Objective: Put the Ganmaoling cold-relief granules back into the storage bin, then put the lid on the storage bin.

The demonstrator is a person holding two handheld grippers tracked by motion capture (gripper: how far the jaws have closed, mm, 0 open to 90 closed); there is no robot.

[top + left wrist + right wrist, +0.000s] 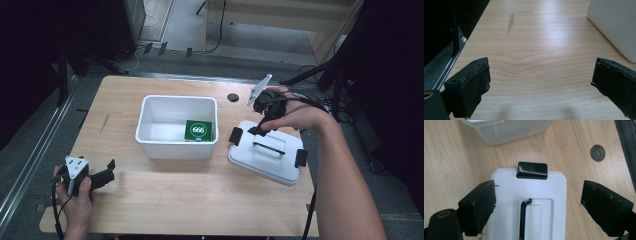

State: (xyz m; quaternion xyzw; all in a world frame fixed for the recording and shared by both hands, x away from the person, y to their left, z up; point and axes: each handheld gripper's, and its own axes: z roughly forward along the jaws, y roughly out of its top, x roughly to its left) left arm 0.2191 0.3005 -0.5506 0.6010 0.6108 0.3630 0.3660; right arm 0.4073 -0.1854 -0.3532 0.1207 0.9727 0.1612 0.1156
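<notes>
One worktop [165, 200] is carrying one white bin [177, 145], one white lid [265, 162] with two black latches and one black handle [524, 217], and one green card [198, 131]. Two hands are each holding one claw: left claw [107, 172], right claw [260, 127].

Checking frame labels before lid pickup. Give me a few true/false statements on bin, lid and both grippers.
1. The white lid sits on the white bin. False: it lies flat on the table, to the bin's right.
2. A green card marked 666 lies inside the bin. True.
3. The right gripper hovers open over the lid's black handle. True.
4. The left gripper grips the bin's wall. False: its jaws are open over bare wood, near the table's front left corner.
5. The lid has black clips at its ends. True.
</notes>
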